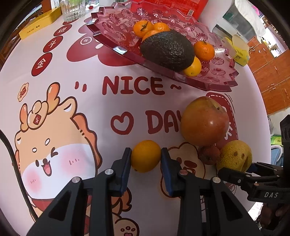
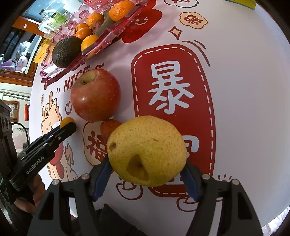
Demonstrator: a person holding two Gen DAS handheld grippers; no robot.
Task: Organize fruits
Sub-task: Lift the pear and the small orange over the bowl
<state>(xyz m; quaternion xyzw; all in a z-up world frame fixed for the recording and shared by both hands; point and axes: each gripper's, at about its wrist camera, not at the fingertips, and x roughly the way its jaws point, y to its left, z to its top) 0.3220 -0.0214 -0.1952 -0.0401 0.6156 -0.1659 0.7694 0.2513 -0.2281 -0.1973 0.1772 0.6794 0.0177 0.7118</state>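
My left gripper (image 1: 146, 158) is shut on a small orange (image 1: 146, 155) that rests on the printed tablecloth. My right gripper (image 2: 146, 174) is shut on a yellow pear (image 2: 147, 150); in the left wrist view the pear (image 1: 234, 155) sits at the right with the right gripper (image 1: 252, 171) on it. A red apple (image 1: 204, 120) (image 2: 95, 95) stands between the two, with a small red lychee-like fruit (image 1: 209, 154) (image 2: 109, 127) beside the pear. The pink glass tray (image 1: 116, 23) (image 2: 59, 71) at the back holds an avocado (image 1: 167, 50) (image 2: 66, 51) and several mandarins (image 1: 203, 50) (image 2: 89, 42).
A glass cup (image 1: 73, 10), a yellow box (image 1: 39, 23) and a red packet (image 1: 168, 6) stand behind the tray. A yellow tissue pack (image 1: 239, 52) sits at the tray's right end. The left gripper (image 2: 54, 138) shows at the left of the right wrist view.
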